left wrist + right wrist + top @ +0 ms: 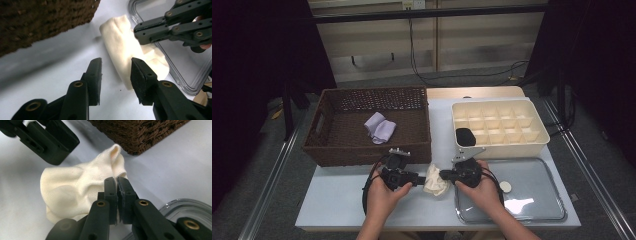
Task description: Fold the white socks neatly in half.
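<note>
Pale table (342,200) under the high view holds a wicker basket (367,150), a compartment box (532,140) and a clear tray (557,210). A cream sock (435,181) lies between the left gripper (418,178) and right gripper (443,175). From the left gripper view, its jaws stand spread, nothing between the pads, the sock (125,50) just ahead. From the right gripper view, the right gripper (117,180) is pressed together, pinching the sock's (75,187) edge.

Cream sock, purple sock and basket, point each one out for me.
Cream sock (72,187), right gripper view, its bunched middle.
Purple sock (380,128), high view, its centre.
Basket (362,152), high view, its front wall.
</note>
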Tool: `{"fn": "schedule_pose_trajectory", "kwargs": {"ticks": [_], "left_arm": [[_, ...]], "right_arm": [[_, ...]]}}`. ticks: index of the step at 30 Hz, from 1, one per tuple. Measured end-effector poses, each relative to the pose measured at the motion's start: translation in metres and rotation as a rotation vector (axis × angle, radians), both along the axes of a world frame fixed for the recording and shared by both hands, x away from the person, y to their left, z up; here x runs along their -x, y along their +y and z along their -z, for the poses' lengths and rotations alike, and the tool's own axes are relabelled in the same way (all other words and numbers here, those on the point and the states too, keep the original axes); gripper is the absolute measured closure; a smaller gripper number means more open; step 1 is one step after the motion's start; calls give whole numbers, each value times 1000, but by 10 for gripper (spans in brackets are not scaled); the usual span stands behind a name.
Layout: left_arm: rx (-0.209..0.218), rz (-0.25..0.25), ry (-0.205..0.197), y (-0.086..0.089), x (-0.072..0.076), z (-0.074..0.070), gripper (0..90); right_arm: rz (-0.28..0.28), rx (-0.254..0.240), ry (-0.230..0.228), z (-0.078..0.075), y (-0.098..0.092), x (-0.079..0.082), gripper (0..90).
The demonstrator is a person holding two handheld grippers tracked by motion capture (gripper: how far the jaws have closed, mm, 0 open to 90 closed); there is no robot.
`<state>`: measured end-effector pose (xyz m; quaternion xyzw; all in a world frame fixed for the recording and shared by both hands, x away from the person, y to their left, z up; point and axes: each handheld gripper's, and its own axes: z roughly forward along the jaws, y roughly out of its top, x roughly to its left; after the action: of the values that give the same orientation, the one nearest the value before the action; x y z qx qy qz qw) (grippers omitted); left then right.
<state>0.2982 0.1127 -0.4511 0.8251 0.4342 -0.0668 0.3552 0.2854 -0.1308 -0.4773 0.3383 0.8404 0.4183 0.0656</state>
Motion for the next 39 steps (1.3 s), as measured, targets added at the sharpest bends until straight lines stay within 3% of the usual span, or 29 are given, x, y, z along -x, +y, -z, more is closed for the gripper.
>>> {"fn": "schedule_pose_trajectory", "kwargs": {"ticks": [13, 18, 24, 30, 35, 39], "left_arm": [[58, -7, 24, -9, -2, 3, 531], [41, 3, 32, -15, 0, 9, 537], [-2, 46, 45, -22, 1, 18, 642], [-26, 45, 48, -27, 1, 16, 798], [-28, 38, 58, -26, 1, 15, 821], [-28, 18, 61, -23, -1, 12, 828]], "right_arm": [[8, 5, -7, -1, -2, 2, 866], [9, 2, -11, 0, -3, 3, 865], [13, 9, -18, -1, -4, 3, 867], [24, 8, -30, -5, -3, 5, 848], [-9, -29, -46, -15, 3, 13, 849], [-48, -10, -30, -11, 12, 17, 859]]}}
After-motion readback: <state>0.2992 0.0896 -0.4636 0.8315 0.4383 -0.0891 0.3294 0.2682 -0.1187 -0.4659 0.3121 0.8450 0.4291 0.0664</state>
